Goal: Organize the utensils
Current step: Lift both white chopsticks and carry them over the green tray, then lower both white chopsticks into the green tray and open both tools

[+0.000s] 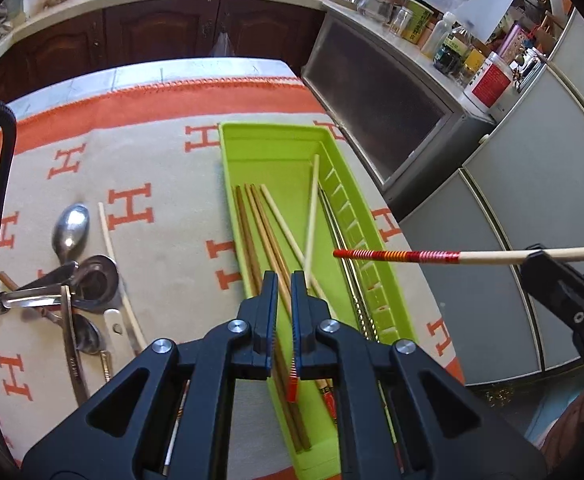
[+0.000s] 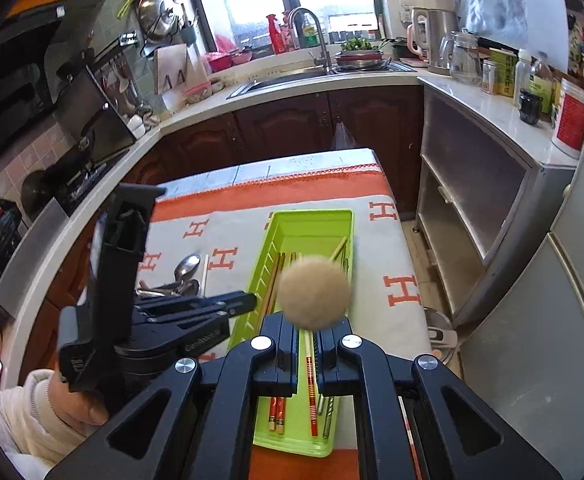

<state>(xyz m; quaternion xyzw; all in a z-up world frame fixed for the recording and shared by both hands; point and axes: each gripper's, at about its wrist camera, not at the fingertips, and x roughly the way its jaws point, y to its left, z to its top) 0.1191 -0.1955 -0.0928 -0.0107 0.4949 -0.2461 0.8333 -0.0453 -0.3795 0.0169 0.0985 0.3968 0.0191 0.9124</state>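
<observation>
1. Left wrist view: left gripper (image 1: 283,280) sits at 6 o'clock over the green tray (image 1: 248,148), fingers nearly together. A red-banded stick tip (image 1: 292,384) shows just below the pads; can't tell if it's pinched or lying in the tray. Brown chopsticks (image 1: 252,232) and pale ones lie lengthwise inside.
2. Same view: right gripper (image 1: 533,258) at 3 o'clock is clamped on a pale chopstick (image 1: 491,257), red-wound end pointing toward the tray, held level above it.
3. Same view: spoons and forks pile (image 1: 72,280) at 9 o'clock on the H-pattern cloth (image 1: 164,160), not yet sorted, one loose pale stick beside it.
4. Right wrist view: that chopstick points at the lens, blurred butt end (image 2: 313,294) at centre, fingers narrow around the shaft. Tray at 12 o'clock behind it; left gripper at 9 o'clock.
5. Handling: light, stiff, smooth wood, likely to pivot or slip in the pads. Grip mid-shaft, lower it parallel to the tray's long side.
</observation>
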